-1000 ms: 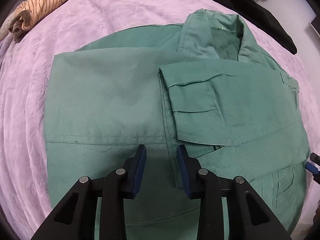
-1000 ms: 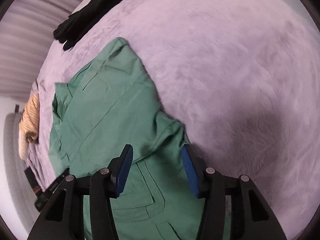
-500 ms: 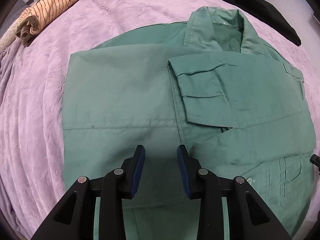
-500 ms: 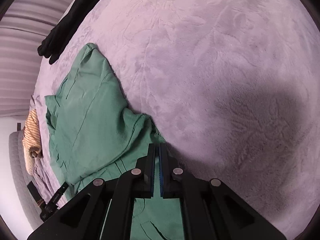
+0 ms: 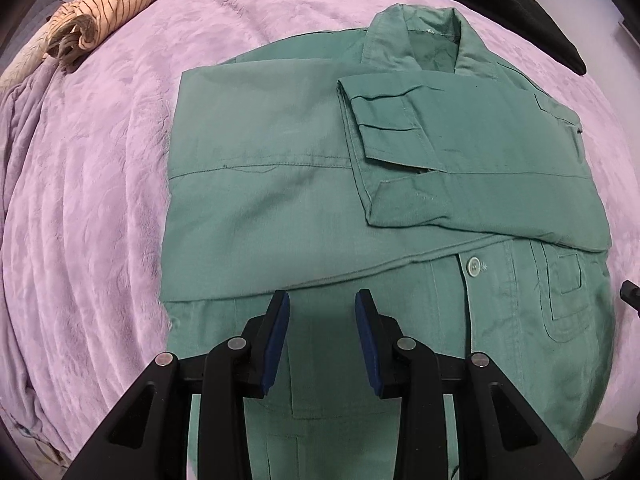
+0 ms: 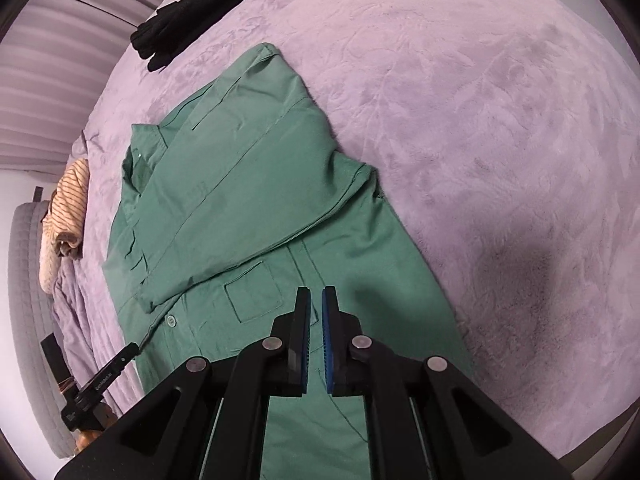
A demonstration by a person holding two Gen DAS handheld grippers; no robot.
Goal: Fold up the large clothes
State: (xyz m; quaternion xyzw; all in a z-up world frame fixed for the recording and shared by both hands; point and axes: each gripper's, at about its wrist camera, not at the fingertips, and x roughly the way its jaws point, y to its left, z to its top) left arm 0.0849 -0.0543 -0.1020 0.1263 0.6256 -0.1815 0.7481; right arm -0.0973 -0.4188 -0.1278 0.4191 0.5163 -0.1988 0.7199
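A green work jacket [image 5: 280,200] lies flat on a purple blanket, collar [image 5: 420,36] at the far end, both sleeves folded across the front. The cuffed sleeve [image 5: 400,120] lies on top. My left gripper [image 5: 322,300] is open and empty above the jacket's lower part. In the right wrist view the jacket [image 6: 248,200] stretches away to the left. My right gripper [image 6: 317,294] is shut with nothing between its pads, hovering above the jacket's lower front beside a chest pocket [image 6: 254,294]. The left gripper's tip [image 6: 128,350] shows at the lower left there.
A striped beige garment [image 5: 108,4] lies bunched at the far left of the purple blanket [image 5: 88,200]. A black garment [image 5: 520,4] lies at the far right beyond the collar. Bare blanket [image 6: 500,140] spreads to the right of the jacket.
My right gripper shut, then drew back from the jacket's right edge with nothing in it. My left gripper pulled back toward the hem, staying open. The jacket now shows more of its buttoned lower front.
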